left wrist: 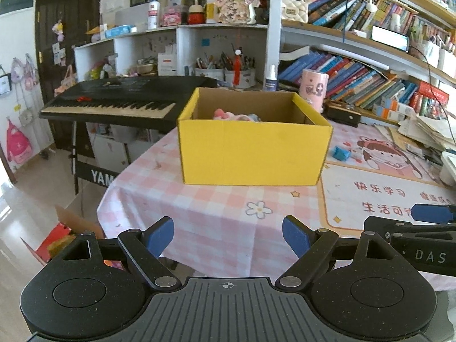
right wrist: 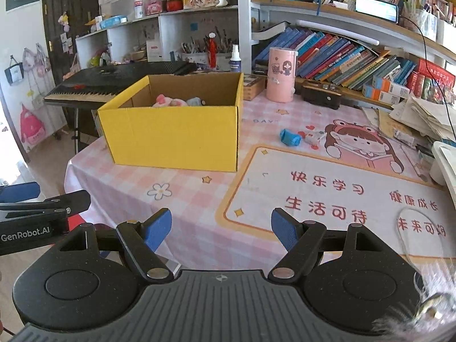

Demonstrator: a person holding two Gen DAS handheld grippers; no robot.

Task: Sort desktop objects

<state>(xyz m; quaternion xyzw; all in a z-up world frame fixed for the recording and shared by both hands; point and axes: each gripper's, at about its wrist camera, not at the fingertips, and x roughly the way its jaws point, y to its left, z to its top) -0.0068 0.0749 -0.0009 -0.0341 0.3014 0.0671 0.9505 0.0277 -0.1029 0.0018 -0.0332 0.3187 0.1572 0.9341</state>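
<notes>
my desk (right wrist: 199, 216), under its pink checked cloth, fills most of both views, with a printed mat (right wrist: 336, 188) on its right half. the yellow box (right wrist: 171, 142) stands open-topped on the left half, apart from the mat's edge, and already holds some soft pink and pale blue things (right wrist: 176, 101); only their tops show over the wall, so i cannot say what they are.

i judge i am between picks: one lot is in the box and the next is still out on the desk. my left gripper (left wrist: 228, 238) hangs near the desk's front edge, facing the box, jaws spread and nothing between them. my right gripper (right wrist: 221, 230) is just beside it over the mat's near edge, likewise spread and empty.

what is left to sort, as far as i can see, is a small blue object (right wrist: 290, 137) beyond the mat's far left corner, with a small whitish piece (right wrist: 313, 138) just beside it. the right gripper is the nearer one, so the next move calls for reaching it forward across the mat and lowering its jaws around the blue one.

both pieces are too small to name, and the left view shows only the blue one. a blurred furry shape with a metal ring (right wrist: 427, 313) is cut off at the right view's corner.
</notes>
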